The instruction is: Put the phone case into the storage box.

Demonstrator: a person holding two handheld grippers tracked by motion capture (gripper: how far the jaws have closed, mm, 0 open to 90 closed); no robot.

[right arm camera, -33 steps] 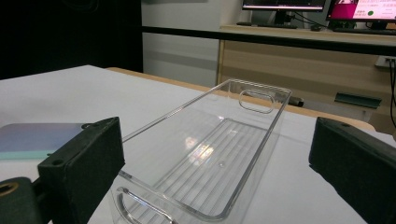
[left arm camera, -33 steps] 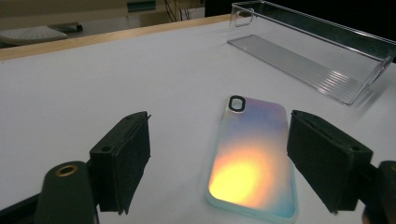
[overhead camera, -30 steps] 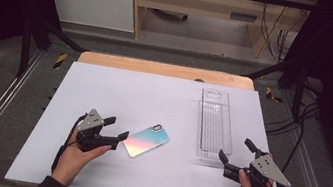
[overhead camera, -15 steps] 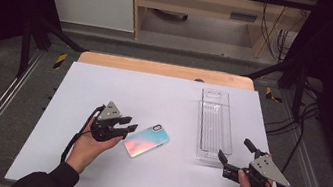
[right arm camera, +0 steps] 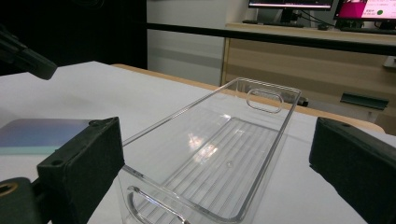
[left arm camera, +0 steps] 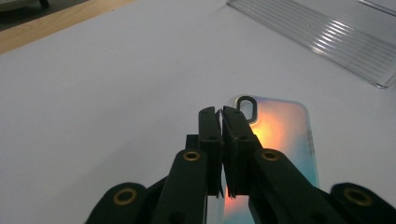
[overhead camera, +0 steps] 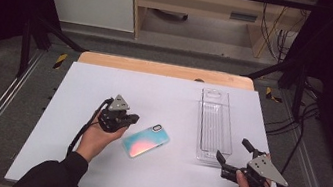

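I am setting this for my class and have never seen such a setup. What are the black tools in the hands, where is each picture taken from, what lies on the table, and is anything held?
A person sits at a white table with a hand-held two-jaw gripper in each hand. One picture looks down from above; the other two come from cameras riding on the grippers, looking along their black jaws.

On the table lie a phone case with a shimmering blue and orange back, and an empty clear plastic tray.

The left gripper has just closed its jaws. They are shut, with nothing between them, their tips above the case's camera-hole end.

The right gripper is open, a jaw on each side of the tray's near end, not gripping it.

Nothing is held.
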